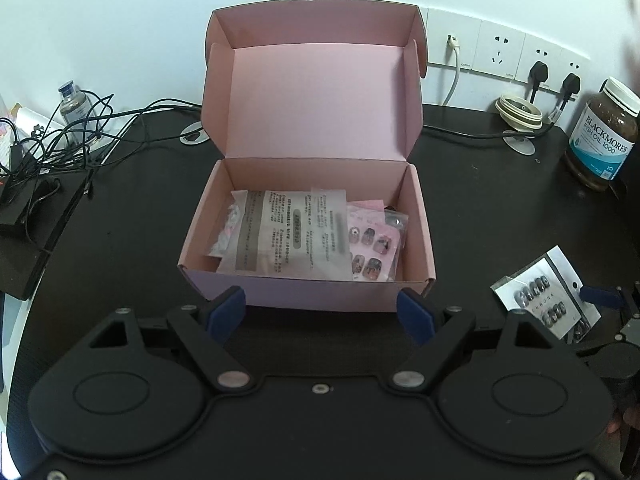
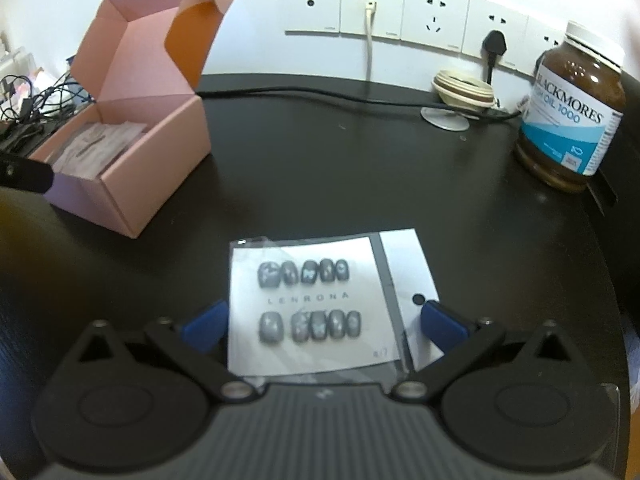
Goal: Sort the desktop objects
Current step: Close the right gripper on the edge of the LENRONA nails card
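Worktop (image 2: 320, 168), black and broad, carries everything in view and runs back to a white wall with a row of sockets (image 2: 432, 16). Next in size is the pink box (image 1: 308, 284), which stands with its lid tipped up and back; inside lie several flat packets, printed paper sachets on the left and a clear bag of patterned press-on nails (image 1: 374, 252) on the right. A brown supplement jar (image 2: 572, 112) with a white cap and blue-and-white label stands at the right rear near the wall, a coil of cream cable (image 2: 464, 90) beside it. Tangled black cords (image 1: 48, 136) pile up at the far left.

The left gripper (image 1: 320, 312) sits just in front of the box's near wall, its blue-padded fingers spread wide with nothing between them. The right gripper (image 2: 324, 326) hovers over the nail-set packet (image 2: 316, 304), which lies flat on the worktop well to the right of the box; its fingers are open, one on each side of the packet, not pressing it.
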{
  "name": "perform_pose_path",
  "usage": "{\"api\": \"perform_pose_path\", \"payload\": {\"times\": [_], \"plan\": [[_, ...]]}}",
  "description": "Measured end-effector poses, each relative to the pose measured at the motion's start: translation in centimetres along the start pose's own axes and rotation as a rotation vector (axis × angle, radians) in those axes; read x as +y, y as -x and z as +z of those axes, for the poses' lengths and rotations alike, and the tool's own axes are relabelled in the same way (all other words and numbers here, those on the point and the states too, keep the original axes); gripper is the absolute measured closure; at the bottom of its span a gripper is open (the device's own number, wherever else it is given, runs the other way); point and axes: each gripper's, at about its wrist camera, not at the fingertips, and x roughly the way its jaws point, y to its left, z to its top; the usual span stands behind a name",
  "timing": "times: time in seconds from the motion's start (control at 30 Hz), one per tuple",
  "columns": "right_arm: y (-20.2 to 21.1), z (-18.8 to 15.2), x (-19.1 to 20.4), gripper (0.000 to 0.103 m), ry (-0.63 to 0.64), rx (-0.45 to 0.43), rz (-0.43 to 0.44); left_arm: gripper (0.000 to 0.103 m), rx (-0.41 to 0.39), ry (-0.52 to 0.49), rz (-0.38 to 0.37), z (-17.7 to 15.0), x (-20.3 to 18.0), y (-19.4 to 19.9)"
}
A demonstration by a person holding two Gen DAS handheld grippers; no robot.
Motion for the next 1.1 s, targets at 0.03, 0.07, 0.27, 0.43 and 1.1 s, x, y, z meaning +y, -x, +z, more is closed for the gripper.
{"api": "perform_pose_path", "payload": {"times": [0.03, 0.07, 0.27, 0.43, 1.1], "plan": [[-0.1, 0.0, 0.0, 0.001, 0.0, -0.001, 0.001, 0.019, -0.001, 0.003, 0.001, 0.0, 0.1, 0.0], [-0.1, 0.0, 0.0, 0.001, -0.001, -0.003, 0.0, 0.019, -0.004, 0.01, 0.0, 0.1, 0.2, 0.1], [-0.5, 0.4, 0.2, 0.001, -0.005, -0.003, -0.004, 0.016, -0.002, 0.037, 0.008, 0.3, 0.9, 0.2], [-0.6, 0.5, 0.4, 0.003, -0.002, -0.01, 0.003, 0.014, 0.004, 0.037, 0.014, 0.2, 1.2, 0.0], [1.0, 0.5, 2.9, 0.084, 0.042, -0.099, 0.059, 0.001, 0.025, 0.001, 0.017, 0.4, 0.3, -0.8]]}}
